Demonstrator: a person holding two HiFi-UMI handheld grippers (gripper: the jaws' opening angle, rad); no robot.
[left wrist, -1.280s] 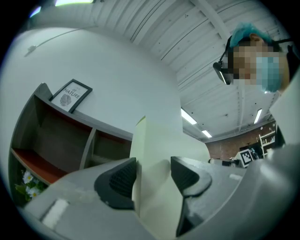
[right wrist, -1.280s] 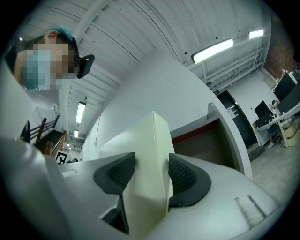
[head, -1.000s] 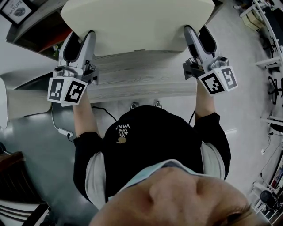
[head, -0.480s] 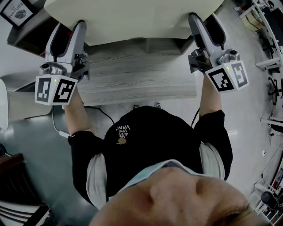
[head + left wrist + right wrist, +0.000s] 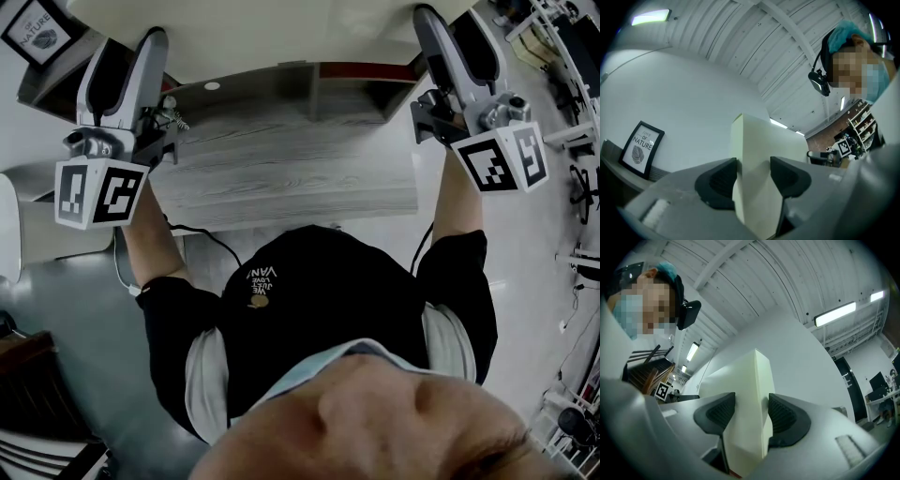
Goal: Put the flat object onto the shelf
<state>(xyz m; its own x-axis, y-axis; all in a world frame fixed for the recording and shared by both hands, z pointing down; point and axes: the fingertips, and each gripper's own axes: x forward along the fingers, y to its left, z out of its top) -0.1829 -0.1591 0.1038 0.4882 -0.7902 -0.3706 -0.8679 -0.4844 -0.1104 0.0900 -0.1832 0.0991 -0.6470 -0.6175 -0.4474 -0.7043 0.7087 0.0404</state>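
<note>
The left gripper (image 5: 129, 54) and right gripper (image 5: 456, 36) (each clamped on the cream slab (image 5: 281, 33)) have raised it higher above the shelf (image 5: 281, 178). Placing remains.

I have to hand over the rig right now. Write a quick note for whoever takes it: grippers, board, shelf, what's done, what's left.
Grippers: the left gripper is shut on the cream flat board at its left end. The right gripper is shut on its right end.
Things: the board is in the air over the far part of the grey wooden shelf, not set down.
Done: board gripped at both ends.
Left: lay it on the shelf, then open both grippers.
</note>
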